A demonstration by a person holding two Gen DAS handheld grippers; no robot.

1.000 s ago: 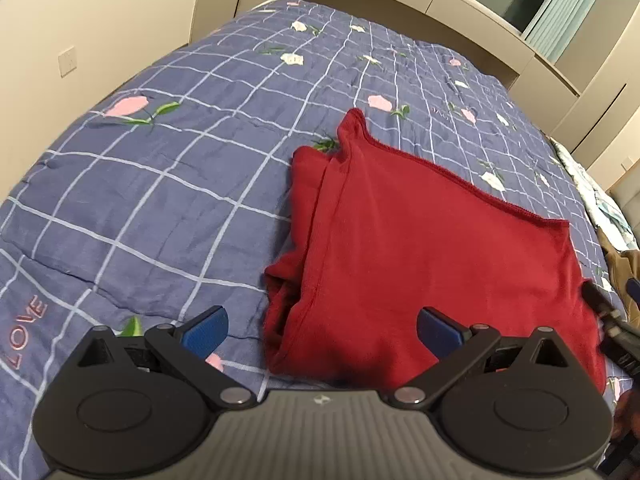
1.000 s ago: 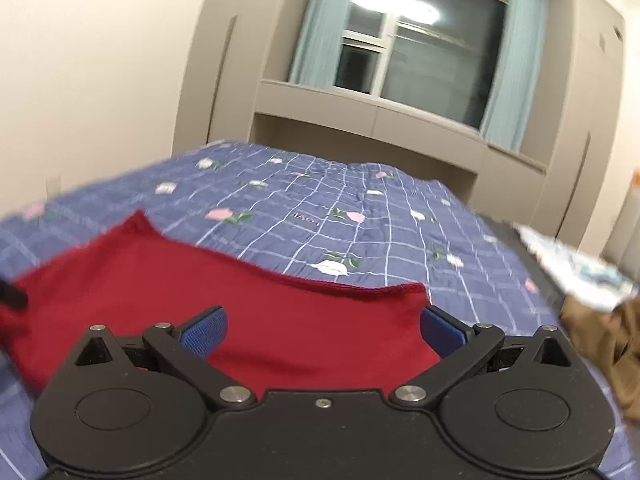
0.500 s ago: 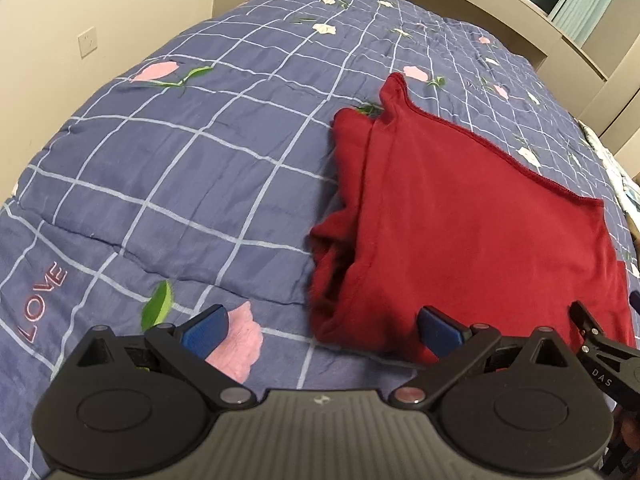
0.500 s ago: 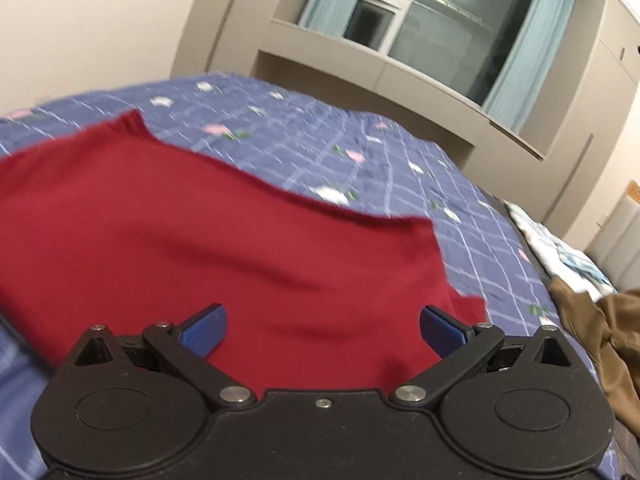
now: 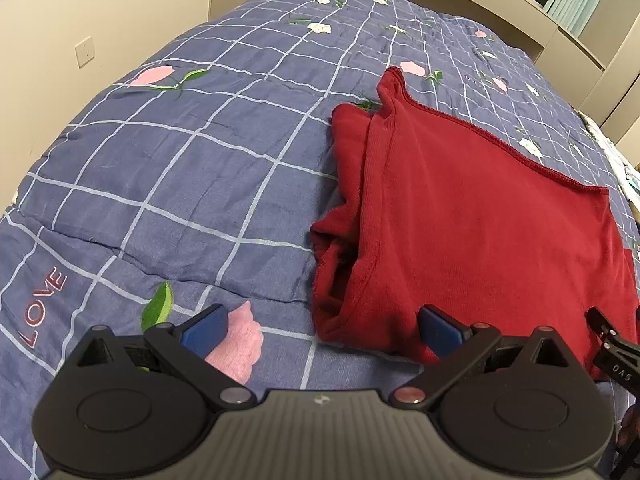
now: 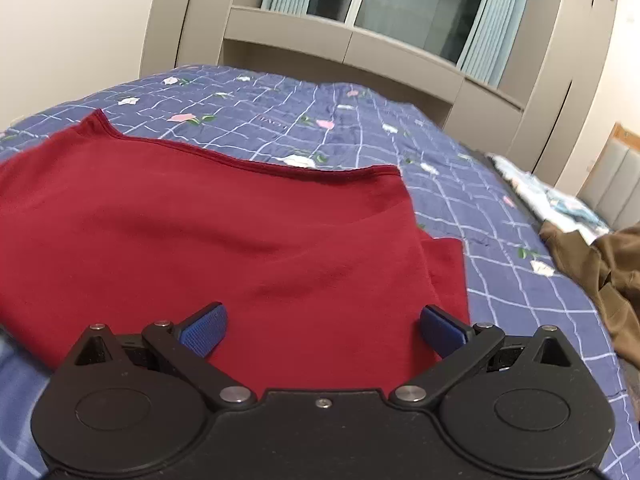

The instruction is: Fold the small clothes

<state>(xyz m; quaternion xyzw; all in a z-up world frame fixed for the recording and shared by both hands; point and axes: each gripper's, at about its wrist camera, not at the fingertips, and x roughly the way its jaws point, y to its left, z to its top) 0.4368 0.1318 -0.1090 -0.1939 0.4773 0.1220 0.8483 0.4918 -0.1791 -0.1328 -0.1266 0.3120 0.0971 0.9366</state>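
Folded red shirt (image 5: pixel 472 216) on a blue checked bed (image 5: pixel 180 168); left claw (image 5: pixel 322 330) at 6 o'clock and right claw (image 6: pixel 322 328) both wide open, holding nothing.

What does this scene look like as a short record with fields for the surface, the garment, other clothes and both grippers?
surface: blue checked floral quilt on a bed
garment: dark red knit top, partly folded, lying flat on the quilt
other clothes: crumpled brown garment at the quilt's right edge
left gripper: open, holding nothing, at the red top's near left corner
right gripper: open, holding nothing, over the red top's near edge
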